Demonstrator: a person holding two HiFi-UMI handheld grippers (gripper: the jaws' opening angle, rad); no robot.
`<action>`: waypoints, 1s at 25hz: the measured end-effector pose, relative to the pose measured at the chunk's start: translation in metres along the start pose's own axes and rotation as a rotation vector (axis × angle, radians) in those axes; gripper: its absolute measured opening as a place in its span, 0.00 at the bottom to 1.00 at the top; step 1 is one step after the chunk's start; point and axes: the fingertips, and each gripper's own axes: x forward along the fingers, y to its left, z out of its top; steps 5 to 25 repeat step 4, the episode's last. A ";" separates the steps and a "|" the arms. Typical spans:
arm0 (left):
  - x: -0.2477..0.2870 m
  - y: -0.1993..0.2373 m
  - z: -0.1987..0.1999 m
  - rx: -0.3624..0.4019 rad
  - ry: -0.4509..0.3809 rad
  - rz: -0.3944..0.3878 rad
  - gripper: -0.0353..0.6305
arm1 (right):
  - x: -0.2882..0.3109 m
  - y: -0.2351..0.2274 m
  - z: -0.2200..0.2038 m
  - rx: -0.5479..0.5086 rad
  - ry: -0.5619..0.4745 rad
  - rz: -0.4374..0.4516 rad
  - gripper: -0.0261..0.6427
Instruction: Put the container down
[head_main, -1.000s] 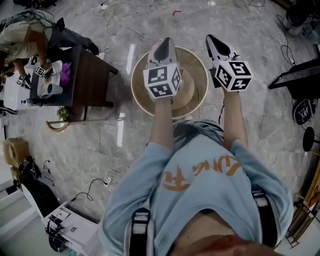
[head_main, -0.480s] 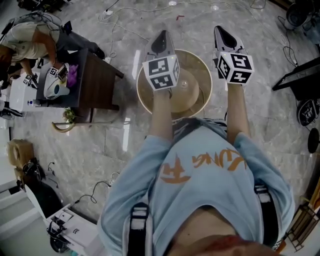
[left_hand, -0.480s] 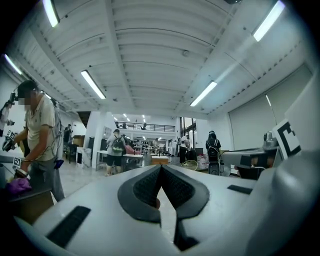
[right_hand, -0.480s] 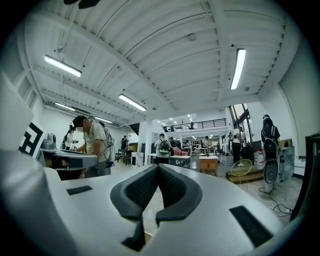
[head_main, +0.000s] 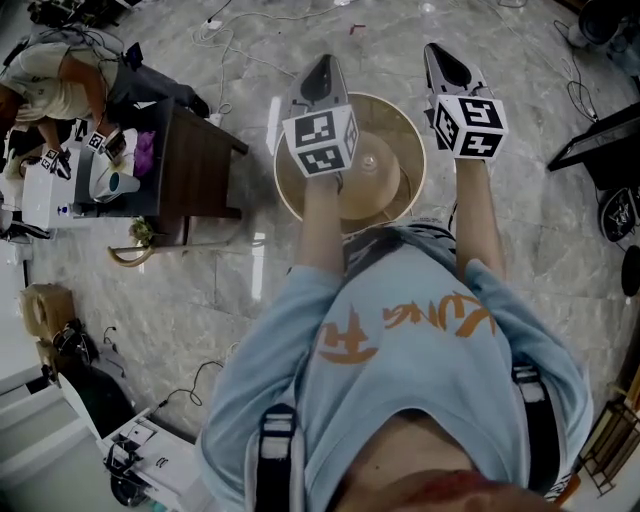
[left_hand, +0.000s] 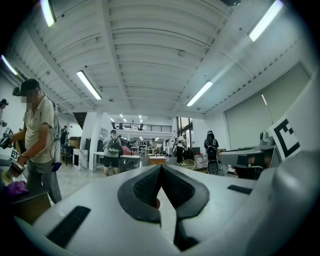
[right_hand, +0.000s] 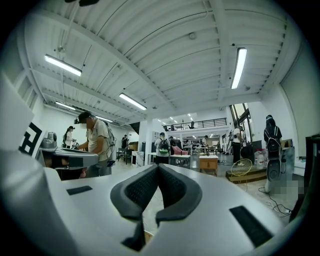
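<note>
The person's light-blue shirt (head_main: 400, 340) fills the near edge. Ahead, the left gripper (head_main: 321, 72) and the right gripper (head_main: 438, 55) point level, each with its jaws pressed together on nothing. Below them the round tan container (head_main: 405, 135) sits on the marble floor (head_main: 240, 290), held by neither. Farther left stands a dark table (head_main: 195, 160).

- I see a light blue, short-sleeved T-shirt (head_main: 420, 390) with orange lettering (head_main: 400, 325) across the chest.
- 2 black straps (head_main: 280, 455) with pale fittings lie over it, possibly a harness.
- The left gripper (head_main: 322, 72) and right gripper (head_main: 440, 58) have white shells and black ribbed pads (left_hand: 145, 187).
- Each carries 1 cube (head_main: 320, 142) printed with black-and-white square markers.
</note>
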 end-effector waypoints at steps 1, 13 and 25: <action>0.000 -0.001 0.000 0.000 -0.001 0.000 0.09 | 0.000 0.000 0.000 -0.002 -0.001 0.002 0.06; 0.001 -0.005 0.000 -0.001 -0.005 -0.004 0.09 | -0.001 -0.002 0.002 -0.007 -0.007 0.011 0.06; 0.001 -0.005 0.000 -0.001 -0.005 -0.004 0.09 | -0.001 -0.002 0.002 -0.007 -0.007 0.011 0.06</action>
